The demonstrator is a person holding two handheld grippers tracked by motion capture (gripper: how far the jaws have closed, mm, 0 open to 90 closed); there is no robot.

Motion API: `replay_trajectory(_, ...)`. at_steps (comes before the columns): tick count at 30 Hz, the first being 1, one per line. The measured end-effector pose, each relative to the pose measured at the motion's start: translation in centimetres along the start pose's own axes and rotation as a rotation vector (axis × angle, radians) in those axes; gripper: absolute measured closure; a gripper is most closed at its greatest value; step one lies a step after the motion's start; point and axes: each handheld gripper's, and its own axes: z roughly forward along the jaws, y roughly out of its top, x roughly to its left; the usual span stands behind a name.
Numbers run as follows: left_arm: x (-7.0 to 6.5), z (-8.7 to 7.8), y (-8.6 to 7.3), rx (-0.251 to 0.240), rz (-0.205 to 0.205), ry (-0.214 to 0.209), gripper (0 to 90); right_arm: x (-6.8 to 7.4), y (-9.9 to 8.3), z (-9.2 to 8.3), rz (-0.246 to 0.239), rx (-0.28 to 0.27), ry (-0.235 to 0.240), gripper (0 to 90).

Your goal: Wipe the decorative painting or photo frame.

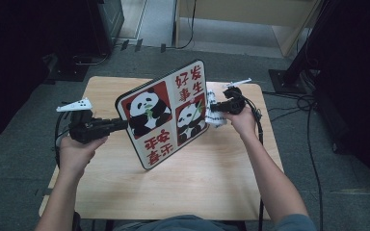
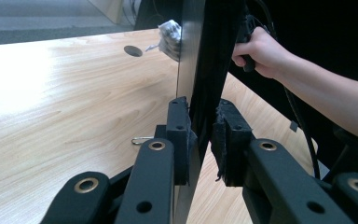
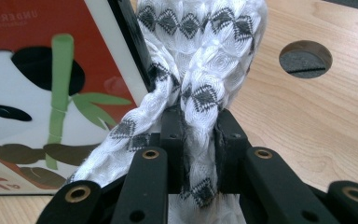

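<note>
The left tongs (image 2: 200, 140) are clamped on the edge of the panda board (image 1: 166, 113); in the left gripper view the board shows edge-on between the two pads, so its printed face is hidden there and its lower end is cut off by the frame. The right tongs (image 3: 200, 140) are clenched on a bunched white cloth with dark diamond marks (image 3: 200, 56), which fills the gap between the jaws and hides the pads' inner faces. In the right gripper view the cloth lies against the board's edge, beside the panda with the green bamboo stalk; how hard it presses there cannot be told.

From the high view, the left tongs (image 1: 120, 125) grip the board at its left side and the right tongs (image 1: 214, 108) hold the cloth (image 1: 212, 113) at its right side. The board stands tilted over the desk (image 1: 212, 178); its lower corner is near or on the wood, which one is hard to make out. The person's hands partly cover both gripper bodies.

The desk's near half is bare wood, open for moving, and a round hole (image 3: 305, 58) sits in the top near the cloth. The right tongs work close to the desk's far right corner; dark floor and cables lie beyond that edge.
</note>
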Motion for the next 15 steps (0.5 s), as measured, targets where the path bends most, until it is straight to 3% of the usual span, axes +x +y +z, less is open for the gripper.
replay_trajectory(15,-0.1,0.1,0.0,0.000,0.001,0.000,78.1,-0.8,-2.7,1.5,0.035,-0.005,0.003,77.3)
